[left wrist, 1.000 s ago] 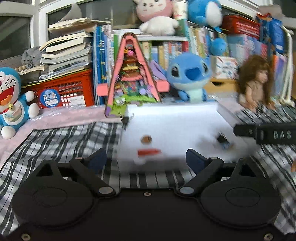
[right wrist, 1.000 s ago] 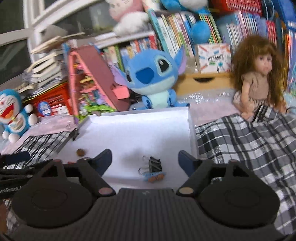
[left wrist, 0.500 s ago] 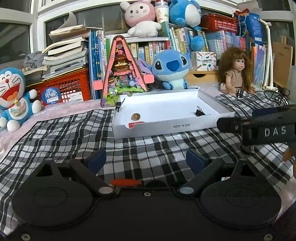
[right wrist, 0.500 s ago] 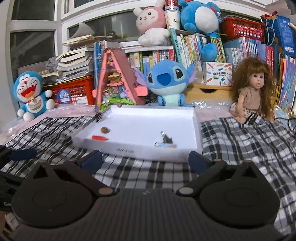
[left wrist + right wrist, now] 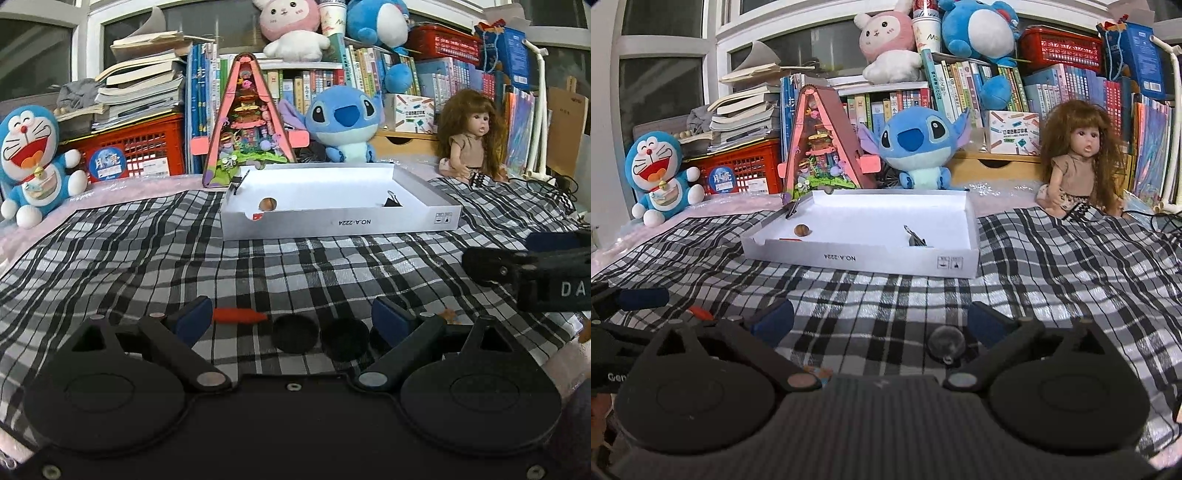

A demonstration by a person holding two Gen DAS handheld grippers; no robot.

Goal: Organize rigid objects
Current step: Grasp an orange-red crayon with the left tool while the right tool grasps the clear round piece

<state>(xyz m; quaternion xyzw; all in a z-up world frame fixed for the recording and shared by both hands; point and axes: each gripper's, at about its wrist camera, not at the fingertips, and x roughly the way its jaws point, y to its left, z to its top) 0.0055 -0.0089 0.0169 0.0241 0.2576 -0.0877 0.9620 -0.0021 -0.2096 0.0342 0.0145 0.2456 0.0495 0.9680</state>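
Between the left gripper's [image 5: 291, 317] spread fingers lies a red carrot toy [image 5: 239, 316]

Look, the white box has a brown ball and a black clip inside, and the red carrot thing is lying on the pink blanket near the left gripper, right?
Not quite. The red carrot thing lies on the black-and-white checked cloth, not on a pink blanket, as the left wrist view shows. The white box does hold the brown ball and black clip.

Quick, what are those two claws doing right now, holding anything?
Left claw: open, holding nothing; a small red carrot-shaped piece lies between its fingers.
Right claw: open, holding nothing.
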